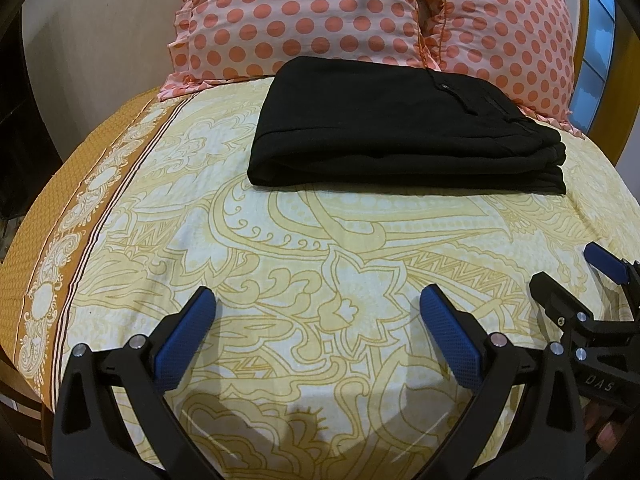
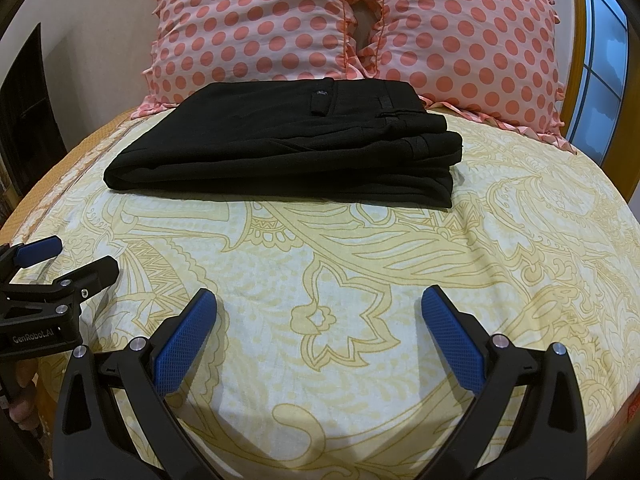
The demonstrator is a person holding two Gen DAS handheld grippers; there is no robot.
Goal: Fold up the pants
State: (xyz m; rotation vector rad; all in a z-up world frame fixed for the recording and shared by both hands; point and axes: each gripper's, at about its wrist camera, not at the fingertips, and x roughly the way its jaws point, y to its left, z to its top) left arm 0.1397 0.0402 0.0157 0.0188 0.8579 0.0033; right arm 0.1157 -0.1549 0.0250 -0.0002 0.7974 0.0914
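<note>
The black pants lie folded in a thick rectangular stack on the bed, near the pillows; they also show in the right wrist view. My left gripper is open and empty, held over the sheet well short of the pants. My right gripper is open and empty too, also short of the pants. The right gripper shows at the right edge of the left wrist view, and the left gripper at the left edge of the right wrist view.
A yellow patterned bedsheet covers the bed. Two pink polka-dot pillows lean at the head. A window is at the right. The bed's edge drops off at the left.
</note>
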